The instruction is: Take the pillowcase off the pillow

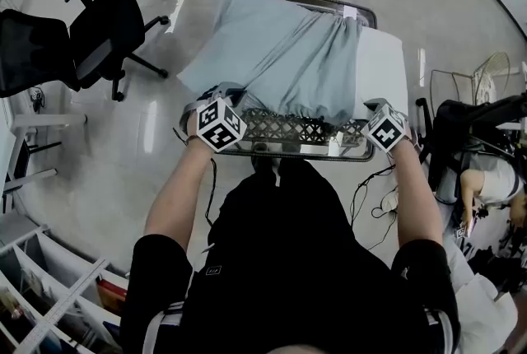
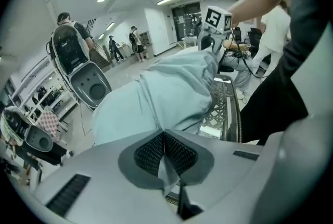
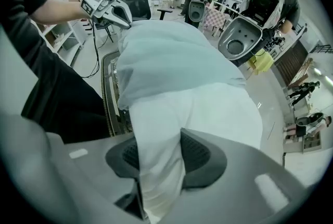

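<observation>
A pale blue pillowcase covers most of a white pillow lying on a metal lattice-edged table. The pillow's bare white part shows at the right and near side. My left gripper is at the pillowcase's near left corner. In the left gripper view, the left gripper is shut on a thin fold of the blue pillowcase. My right gripper is at the near right corner. In the right gripper view, the right gripper is closed on the white pillow, below the pillowcase's edge.
Two black office chairs stand on the floor to the left. A white shelf frame is at the lower left. A seated person and a wire fan are at the right. Pod-shaped machines stand beyond the table.
</observation>
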### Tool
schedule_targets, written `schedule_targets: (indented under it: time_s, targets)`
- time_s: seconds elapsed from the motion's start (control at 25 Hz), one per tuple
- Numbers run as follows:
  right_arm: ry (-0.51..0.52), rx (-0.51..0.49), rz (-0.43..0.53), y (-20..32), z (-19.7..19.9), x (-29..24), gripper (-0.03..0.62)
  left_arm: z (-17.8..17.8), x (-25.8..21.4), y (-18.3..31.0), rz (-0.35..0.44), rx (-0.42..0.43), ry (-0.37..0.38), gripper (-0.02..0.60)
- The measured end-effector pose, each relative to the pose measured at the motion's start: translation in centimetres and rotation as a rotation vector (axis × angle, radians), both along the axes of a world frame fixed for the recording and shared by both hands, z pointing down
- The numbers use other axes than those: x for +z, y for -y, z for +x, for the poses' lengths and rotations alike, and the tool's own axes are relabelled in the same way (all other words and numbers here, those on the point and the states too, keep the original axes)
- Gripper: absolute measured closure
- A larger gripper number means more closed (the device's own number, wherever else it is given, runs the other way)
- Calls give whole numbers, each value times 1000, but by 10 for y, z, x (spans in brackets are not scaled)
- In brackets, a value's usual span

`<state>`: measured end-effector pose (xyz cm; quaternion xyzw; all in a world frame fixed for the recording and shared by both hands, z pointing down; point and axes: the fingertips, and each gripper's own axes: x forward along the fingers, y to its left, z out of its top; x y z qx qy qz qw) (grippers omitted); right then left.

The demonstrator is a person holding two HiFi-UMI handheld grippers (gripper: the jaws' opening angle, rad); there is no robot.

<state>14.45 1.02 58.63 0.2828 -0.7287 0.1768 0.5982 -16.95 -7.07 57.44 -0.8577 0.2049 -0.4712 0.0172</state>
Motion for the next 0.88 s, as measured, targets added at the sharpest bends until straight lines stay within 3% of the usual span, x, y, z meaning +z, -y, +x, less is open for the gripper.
schedule_targets:
  time_s: [0.08, 0.2, 0.36, 0.56, 0.68, 0.88]
  targets:
    - [10, -7, -15, -7, -4, 2, 417, 3, -5, -5, -40, 15, -36, 574]
    - [24, -24, -64, -13, -10, 3, 362, 21, -19, -5, -64, 48, -75, 560]
    - [101, -34, -126, -12, -6, -7, 329, 51, -29, 7, -71, 109, -73, 465]
    - [234, -45, -179, 14, 11, -32, 350, 105, -80, 49, -124, 80, -303, 463]
    - [287, 0, -120, 57, 34, -46, 350, 138, -76, 88, -113, 103, -264, 463]
    - [255, -5, -32, 140, 77, -27, 349, 203, -43, 152, -126, 132, -182, 463]
